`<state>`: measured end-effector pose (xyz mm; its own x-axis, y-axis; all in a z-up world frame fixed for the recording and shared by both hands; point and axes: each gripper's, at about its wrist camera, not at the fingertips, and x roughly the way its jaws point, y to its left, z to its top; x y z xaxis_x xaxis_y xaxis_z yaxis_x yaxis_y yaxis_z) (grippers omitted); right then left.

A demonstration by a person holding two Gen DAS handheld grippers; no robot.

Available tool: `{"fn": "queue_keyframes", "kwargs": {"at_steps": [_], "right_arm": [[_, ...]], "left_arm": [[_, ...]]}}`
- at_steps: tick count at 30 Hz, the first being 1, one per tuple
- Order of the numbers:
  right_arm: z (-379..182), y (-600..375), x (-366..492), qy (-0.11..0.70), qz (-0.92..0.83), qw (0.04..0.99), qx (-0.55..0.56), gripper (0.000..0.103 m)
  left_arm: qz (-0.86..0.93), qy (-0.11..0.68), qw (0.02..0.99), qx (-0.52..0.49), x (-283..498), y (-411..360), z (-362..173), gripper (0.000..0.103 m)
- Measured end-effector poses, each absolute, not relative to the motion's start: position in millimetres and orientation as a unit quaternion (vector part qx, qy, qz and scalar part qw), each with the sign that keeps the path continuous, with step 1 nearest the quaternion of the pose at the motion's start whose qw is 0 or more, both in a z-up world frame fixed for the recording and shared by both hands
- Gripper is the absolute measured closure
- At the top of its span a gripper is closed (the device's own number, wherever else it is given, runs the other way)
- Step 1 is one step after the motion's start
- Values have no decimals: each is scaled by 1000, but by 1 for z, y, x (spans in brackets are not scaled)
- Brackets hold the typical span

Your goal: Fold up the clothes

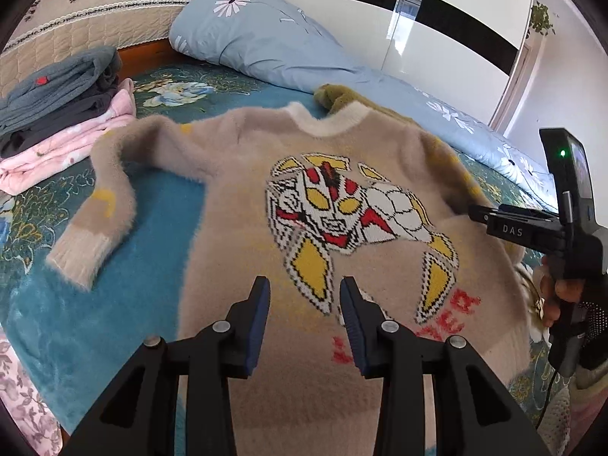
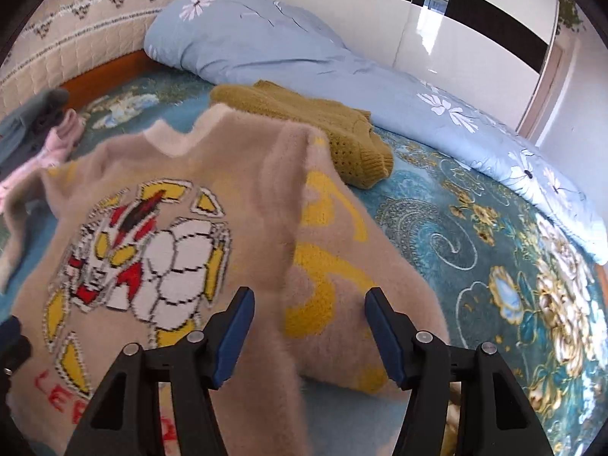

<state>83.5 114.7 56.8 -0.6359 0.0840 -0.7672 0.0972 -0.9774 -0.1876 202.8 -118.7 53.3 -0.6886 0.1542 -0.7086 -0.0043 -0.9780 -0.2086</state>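
Left wrist view: your left gripper (image 1: 304, 285) stands partly open, its blue-padded fingers (image 1: 258, 326) apart with nothing between them, hovering over the lower front of the fuzzy beige knitted sweater with a red, yellow and white masked-hero design (image 1: 311, 212). No pad touches the cloth. The sweater lies front-up on the teal floral bedspread (image 1: 95, 304), white collar toward 12 o'clock, one sleeve stretched out to 9 o'clock with its pale ribbed cuff lying on the spread. At 3 o'clock your right hand (image 1: 558, 292) holds the other black gripper body at the sweater's edge; its fingertips cannot be made out in this view.

Right wrist view: your right gripper (image 2: 307, 304) is about half open and empty. Below it the sweater's other sleeve is folded in over the body, showing yellow motifs; the pads stand clear on either side of that fold, and whether they brush the pile cannot be told.

Further out, a mustard-yellow chunky knit garment (image 2: 304, 114) lies crumpled at 12 o'clock, just behind the sweater's shoulder. A stack of folded clothes, grey over dark over pink floral (image 1: 64, 114), sits at 10 o'clock, apart from the sweater. A pale blue quilt with white daisy prints (image 1: 288, 45) runs along the far side from 12 to 3 o'clock. A beige quilted headboard cover with lace trim (image 1: 98, 7) stands at 11 o'clock.
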Motion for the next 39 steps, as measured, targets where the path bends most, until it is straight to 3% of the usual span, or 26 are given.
{"fn": "queue_keyframes", "kwargs": {"at_steps": [1,2,4,5,11,17,27,33,36,39], "right_arm": [[55,118,81,113,-896,-7,430,60],[56,125,80,114,-893,-8,434,70],[62,136,77,125,-888,-22,442,85],[68,142,75,129,-887,-25,443,86],[144,179,47,68,-885,11,460,88],[192,145,25,8,-857,113,502,88],[149,19,-33,-155,-785,234,553,87],[105,-19,-73,-221,-764,198,572,86],[75,-28,-83,-233,-755,167,590,82],[68,-28,-84,-235,-761,160,584,67]], "left_arm": [[916,-94,40,-388,202,-125,55,63],[918,-92,33,-384,201,-132,57,63],[920,-90,22,-380,196,-147,60,62],[921,-90,16,-378,192,-155,62,61],[929,-79,-1,-363,169,-197,72,61],[939,-102,-11,-328,158,-234,78,60],[935,-177,-25,-306,173,-299,71,57],[931,-213,-32,-294,179,-325,73,55],[931,-212,-33,-294,177,-327,74,54],[927,-222,-28,-300,177,-332,71,54]]}}
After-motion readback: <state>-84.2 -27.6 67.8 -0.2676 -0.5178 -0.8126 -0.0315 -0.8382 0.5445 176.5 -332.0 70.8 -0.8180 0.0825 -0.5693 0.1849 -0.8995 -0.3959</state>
